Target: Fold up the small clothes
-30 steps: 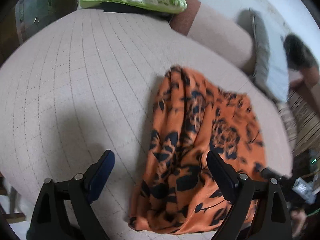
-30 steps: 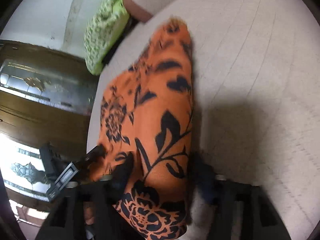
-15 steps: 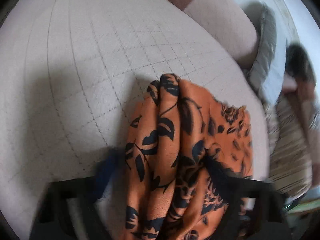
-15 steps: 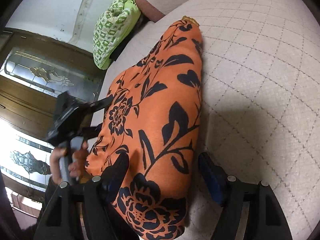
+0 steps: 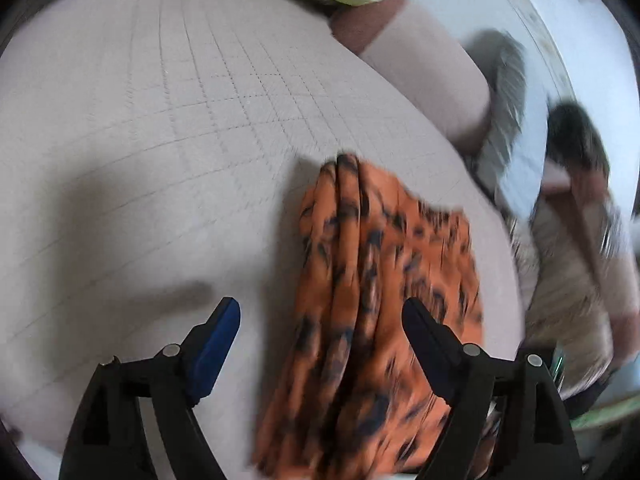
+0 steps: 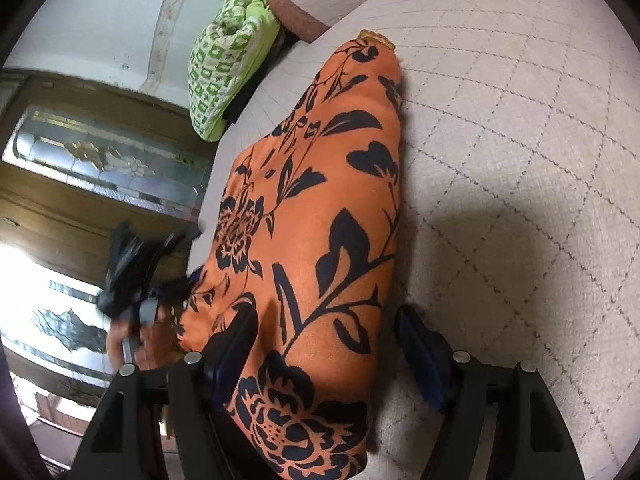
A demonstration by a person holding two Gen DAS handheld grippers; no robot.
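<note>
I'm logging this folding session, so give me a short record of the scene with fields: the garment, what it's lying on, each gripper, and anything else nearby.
garment: orange cloth with black floral print, lying bunched lengthwise
surface: beige quilted cushion
left gripper: open, over the cloth's near end, view blurred
right gripper: open, fingers either side of the cloth
nearby: green patterned pillow at the cushion's far edge

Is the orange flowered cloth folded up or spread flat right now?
Folded, at least partly: the orange cloth lies doubled into a narrow strip on the quilted cover, with lengthwise pleats bunched in the left view. How neatly, cannot tell.
</note>
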